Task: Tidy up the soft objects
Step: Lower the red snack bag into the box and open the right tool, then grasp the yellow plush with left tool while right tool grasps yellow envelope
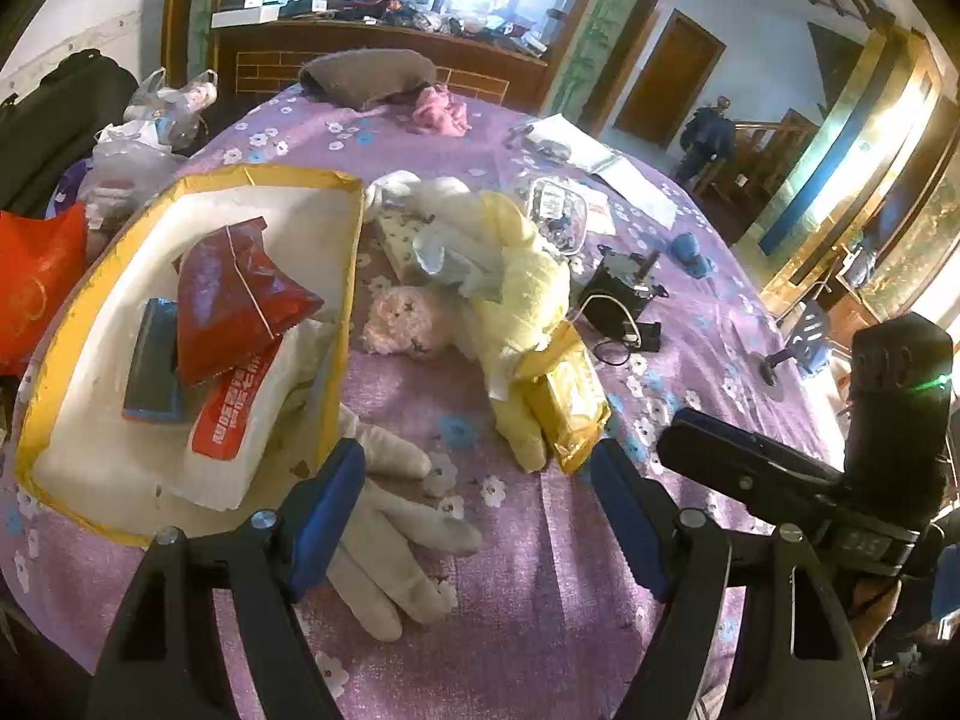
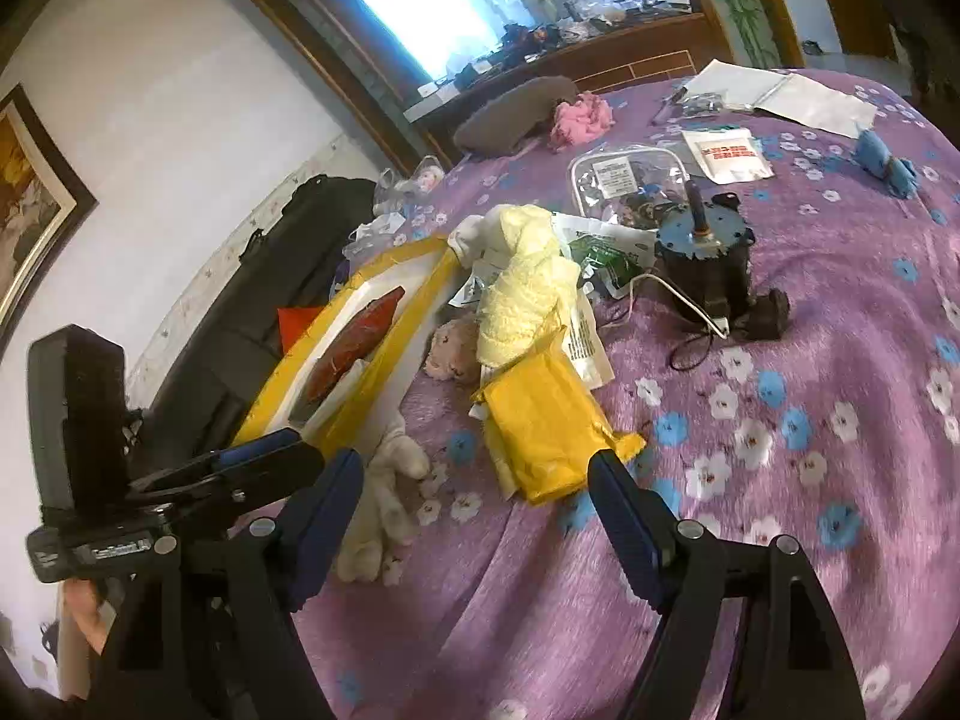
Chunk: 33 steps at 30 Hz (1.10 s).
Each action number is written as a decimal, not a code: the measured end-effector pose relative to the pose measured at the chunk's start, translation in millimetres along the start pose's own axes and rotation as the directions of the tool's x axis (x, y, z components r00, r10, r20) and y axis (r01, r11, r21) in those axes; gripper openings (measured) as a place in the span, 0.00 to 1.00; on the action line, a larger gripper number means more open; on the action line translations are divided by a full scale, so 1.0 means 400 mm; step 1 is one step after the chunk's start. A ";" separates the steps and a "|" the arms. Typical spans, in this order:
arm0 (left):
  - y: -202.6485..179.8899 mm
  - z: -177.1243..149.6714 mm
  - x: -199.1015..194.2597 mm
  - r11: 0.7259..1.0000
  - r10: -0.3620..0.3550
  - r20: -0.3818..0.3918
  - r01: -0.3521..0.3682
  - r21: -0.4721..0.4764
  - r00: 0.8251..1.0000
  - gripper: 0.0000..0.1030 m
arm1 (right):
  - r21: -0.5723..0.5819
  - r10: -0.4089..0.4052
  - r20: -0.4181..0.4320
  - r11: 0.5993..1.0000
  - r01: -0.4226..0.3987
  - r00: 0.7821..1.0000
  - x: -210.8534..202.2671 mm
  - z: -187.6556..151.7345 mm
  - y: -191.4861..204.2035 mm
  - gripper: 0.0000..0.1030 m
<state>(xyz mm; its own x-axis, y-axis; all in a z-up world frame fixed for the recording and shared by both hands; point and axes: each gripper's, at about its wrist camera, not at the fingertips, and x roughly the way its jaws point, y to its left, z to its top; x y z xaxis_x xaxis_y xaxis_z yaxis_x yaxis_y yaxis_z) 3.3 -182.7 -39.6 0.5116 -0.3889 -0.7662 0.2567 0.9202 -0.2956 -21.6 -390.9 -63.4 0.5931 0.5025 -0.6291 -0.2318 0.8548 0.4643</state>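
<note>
A white foam box with a yellow rim (image 1: 180, 192) sits at the left on the purple flowered cloth (image 1: 540, 570) and holds a red packet (image 1: 240, 300), a dark blue packet (image 1: 153, 360) and a white-and-red packet (image 1: 234, 414). A white glove (image 1: 390, 516) lies beside the box, close to my left gripper's (image 1: 480, 516) left finger. A yellow towel (image 1: 522, 300), a pink plush (image 1: 402, 318) and a yellow pack (image 1: 570, 402) lie ahead. My left gripper is open and empty. My right gripper (image 2: 477, 516) is open and empty, with the yellow pack (image 2: 540, 426) just ahead and the glove (image 2: 384, 504) at its left finger.
A black motor with a cord (image 2: 714, 264), a clear pouch (image 2: 630, 180), papers (image 2: 792, 90), blue cloth bits (image 2: 885, 159), a pink cloth (image 2: 579, 114) and a brown cushion (image 2: 510, 114) lie farther back. Bags (image 1: 36, 276) stand left of the table. The right gripper's body (image 1: 840, 450) shows at the right.
</note>
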 end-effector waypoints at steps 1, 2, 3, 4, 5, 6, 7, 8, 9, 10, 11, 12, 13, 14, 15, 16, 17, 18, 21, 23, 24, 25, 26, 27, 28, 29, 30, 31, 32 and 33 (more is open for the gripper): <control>0.001 0.003 0.003 1.000 -0.007 -0.004 0.007 0.000 1.000 0.75 | -0.015 -0.006 -0.012 1.000 0.006 1.000 0.015 0.009 -0.002 0.79; 0.002 0.004 0.005 1.000 -0.009 -0.007 0.009 0.002 1.000 0.75 | -0.028 -0.018 -0.017 0.999 0.018 1.000 0.027 0.017 -0.003 0.79; 0.003 0.009 0.009 1.000 0.001 -0.009 -0.001 0.007 1.000 0.75 | -0.038 -0.033 -0.024 0.999 0.032 0.999 0.040 0.026 -0.005 0.79; 0.004 0.013 0.013 1.000 0.010 -0.006 -0.010 0.007 1.000 0.75 | -0.052 -0.050 -0.035 0.997 0.048 0.998 0.059 0.038 -0.010 0.79; 0.007 0.018 0.016 1.000 0.013 -0.007 -0.013 0.003 1.000 0.75 | -0.056 -0.055 -0.039 0.997 0.052 0.998 0.072 0.048 -0.019 0.79; 0.011 0.024 0.022 1.000 0.012 -0.014 -0.012 -0.004 1.000 0.75 | -0.048 -0.064 -0.047 0.997 0.062 0.997 0.090 0.058 -0.032 0.79; 0.013 0.028 0.028 1.000 0.006 -0.020 -0.006 -0.012 1.000 0.75 | -0.035 -0.072 -0.069 0.997 0.069 0.995 0.112 0.067 -0.047 0.79; 0.015 0.033 0.033 1.000 0.001 -0.024 -0.001 -0.016 1.000 0.75 | -0.027 -0.062 -0.092 0.998 0.060 0.994 0.131 0.071 -0.058 0.79; 0.015 0.039 0.038 1.000 -0.002 -0.025 0.002 -0.016 1.000 0.75 | -0.014 -0.053 -0.107 0.999 0.052 0.993 0.147 0.073 -0.070 0.79; 0.014 0.046 0.043 1.000 -0.001 -0.023 0.001 -0.011 1.000 0.75 | -0.014 -0.047 -0.113 0.999 0.045 0.992 0.156 0.071 -0.074 0.79; 0.012 0.052 0.049 1.000 0.005 -0.022 -0.005 -0.007 1.000 0.75 | -0.024 -0.038 -0.120 0.999 0.035 0.992 0.163 0.069 -0.074 0.79; 0.010 0.059 0.055 1.000 0.007 -0.026 -0.008 -0.006 1.000 0.75 | -0.032 -0.030 -0.129 0.999 0.026 0.991 0.172 0.064 -0.072 0.79; 0.007 0.065 0.060 1.000 0.006 -0.029 -0.006 -0.003 1.000 0.75 | -0.036 -0.020 -0.141 0.999 0.015 0.990 0.180 0.057 -0.068 0.79; 0.002 0.074 0.068 1.000 0.004 -0.031 -0.004 0.004 1.000 0.75 | -0.046 -0.019 -0.140 0.999 0.012 0.990 0.183 0.054 -0.062 0.79; -0.003 0.081 0.076 1.000 0.009 -0.031 -0.008 0.012 0.999 0.75 | -0.070 -0.033 -0.130 0.997 0.024 0.991 0.184 0.051 -0.055 0.79; -0.008 0.088 0.082 1.000 0.011 -0.030 -0.010 0.020 1.000 0.75 | -0.093 -0.069 -0.122 0.994 0.058 0.990 0.188 0.051 -0.049 0.79; -0.016 0.097 0.093 0.999 0.014 -0.030 -0.013 0.034 0.999 0.75 | -0.102 -0.090 -0.122 0.992 0.078 0.988 0.193 0.051 -0.050 0.77; -0.022 0.104 0.103 0.999 0.020 -0.035 -0.018 0.041 0.999 0.75 | -0.103 -0.091 -0.128 0.992 0.078 0.988 0.196 0.049 -0.052 0.71; -0.038 0.130 0.137 0.998 0.022 -0.047 -0.019 0.066 0.999 0.74 | -0.107 -0.106 -0.126 0.990 0.093 0.986 0.198 0.046 -0.058 0.58; -0.054 0.148 0.163 0.995 0.026 -0.054 -0.021 0.097 0.998 0.74 | -0.092 -0.087 -0.119 0.993 0.077 0.989 0.185 0.045 -0.067 0.54; -0.059 0.154 0.172 0.994 0.034 -0.053 -0.028 0.105 0.998 0.74 | -0.076 -0.062 -0.111 0.996 0.053 0.992 0.171 0.047 -0.074 0.53; -0.064 0.160 0.183 0.993 0.041 -0.058 -0.035 0.109 0.997 0.74 | -0.067 -0.058 -0.100 0.996 0.052 0.993 0.158 0.047 -0.080 0.53; -0.069 0.165 0.194 0.993 0.039 -0.062 -0.031 0.115 0.997 0.74 | -0.048 -0.059 -0.082 0.997 0.055 0.995 0.143 0.046 -0.089 0.53; -0.075 0.170 0.206 0.991 0.041 -0.065 -0.033 0.129 0.997 0.74 | -0.030 -0.051 -0.062 0.998 0.049 0.997 0.126 0.044 -0.099 0.53; -0.080 0.174 0.215 0.990 0.059 -0.067 -0.049 0.134 0.996 0.74 | 0.001 -0.043 -0.024 0.999 0.043 0.999 0.098 0.046 -0.120 0.53; -0.089 0.180 0.225 0.987 0.080 -0.060 -0.071 0.146 0.995 0.74 | 0.028 -0.043 -0.001 0.999 0.043 0.999 0.082 0.043 -0.132 0.53; -0.097 0.183 0.231 0.984 0.093 -0.054 -0.083 0.161 0.994 0.74 | 0.065 -0.036 0.024 0.997 0.035 0.999 0.064 0.045 -0.155 0.53; -0.108 0.187 0.241 0.980 0.105 -0.049 -0.095 0.177 0.993 0.74 | 0.094 -0.030 0.050 0.995 0.026 0.998 0.051 0.045 -0.175 0.53; -0.114 0.191 0.251 0.978 0.109 -0.052 -0.097 0.185 0.993 0.72 | 0.129 -0.044 0.069 0.991 0.035 0.997 0.041 0.044 -0.195 0.53; -0.123 0.199 0.265 0.975 0.111 -0.058 -0.097 0.198 0.992 0.68 | 0.141 -0.054 0.075 0.989 0.043 0.996 0.036 0.041 -0.202 0.53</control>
<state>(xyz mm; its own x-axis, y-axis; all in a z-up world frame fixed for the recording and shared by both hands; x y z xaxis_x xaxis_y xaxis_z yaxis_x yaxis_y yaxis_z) 110.2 -272.8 -60.8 0.4885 -0.2813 -0.8260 0.3633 0.9262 -0.1006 18.3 -454.9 -99.7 0.6612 0.4443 -0.6045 -0.0949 0.8488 0.5201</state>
